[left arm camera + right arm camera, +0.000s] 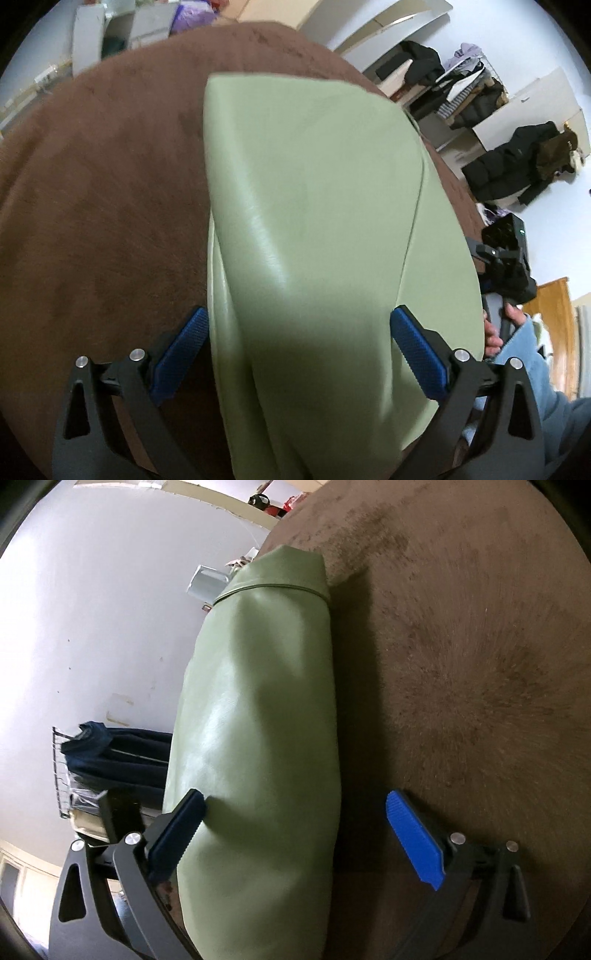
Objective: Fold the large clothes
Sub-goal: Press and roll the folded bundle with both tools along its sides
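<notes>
Left wrist view cuts off the near end of the green garment [314, 229] below the frame, so I cannot see how far it runs toward me. It lies folded lengthwise on the brown cloth [103, 206] that covers the surface; what is under that cloth I cannot tell. The left tongs [299, 339] stand wide open, astride the garment, and their blue pads do not press on it. At the right edge I see part of a hand [498, 328] in a light blue sleeve, holding the other tool, mostly hidden behind the garment.

From the right wrist view, the right tongs [295, 830] are also spread wide and grip nothing. One pad [181, 834] sits against the garment's [258, 738] edge; the other is over bare brown cloth [461, 664]. Motion blur smears the cloth's pile.

I count one garment, two tongs, four blue pads.

Around it is a pale-walled room: dark coats [517, 162] hanging or piled at the right, white boards, a wire rack with dark blue clothes [110, 753], and orange wood [554, 314] low at the edge.
</notes>
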`<state>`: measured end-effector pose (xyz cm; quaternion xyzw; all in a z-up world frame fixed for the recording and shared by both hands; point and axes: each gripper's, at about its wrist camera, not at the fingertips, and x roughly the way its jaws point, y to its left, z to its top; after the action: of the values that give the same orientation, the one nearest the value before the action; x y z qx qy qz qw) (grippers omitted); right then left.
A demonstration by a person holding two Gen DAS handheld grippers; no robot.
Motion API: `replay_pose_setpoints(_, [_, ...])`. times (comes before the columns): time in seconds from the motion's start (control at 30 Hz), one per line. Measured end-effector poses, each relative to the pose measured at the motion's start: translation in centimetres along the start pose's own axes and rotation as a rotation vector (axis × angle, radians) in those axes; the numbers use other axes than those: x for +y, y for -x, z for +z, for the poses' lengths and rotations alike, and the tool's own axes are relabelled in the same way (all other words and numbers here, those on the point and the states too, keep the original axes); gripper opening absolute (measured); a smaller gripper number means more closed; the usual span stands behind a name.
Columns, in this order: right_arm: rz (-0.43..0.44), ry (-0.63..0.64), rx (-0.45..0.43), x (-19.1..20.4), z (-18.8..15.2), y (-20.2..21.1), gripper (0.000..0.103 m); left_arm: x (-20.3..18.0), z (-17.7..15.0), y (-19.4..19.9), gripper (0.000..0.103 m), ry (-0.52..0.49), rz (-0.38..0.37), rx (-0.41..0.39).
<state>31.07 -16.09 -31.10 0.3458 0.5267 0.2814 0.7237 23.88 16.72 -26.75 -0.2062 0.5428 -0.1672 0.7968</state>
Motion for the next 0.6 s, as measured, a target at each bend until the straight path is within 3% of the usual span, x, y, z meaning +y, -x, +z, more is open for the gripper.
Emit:
replay_pose_setpoints(0.2, [0.039, 0.037, 0.028, -0.2, 0.1, -0.3, 0.097, 0.9, -0.1, -1.2, 0.096, 0.006, -0.107, 0.006])
replay_pose_setpoints(0.47, [0.099, 0.075, 0.08, 1.5, 0.9, -2.1, 0.097, 0.0, 0.9, -2.7, 0.096, -0.004, -0.163, 0.015])
replay_pose_setpoints(0.6, [0.114, 0.078, 0.09, 2.0, 1.0, -3.3, 0.099, 0.7, 0.8, -2.8, 0.096, 0.019, -0.242, 0.031])
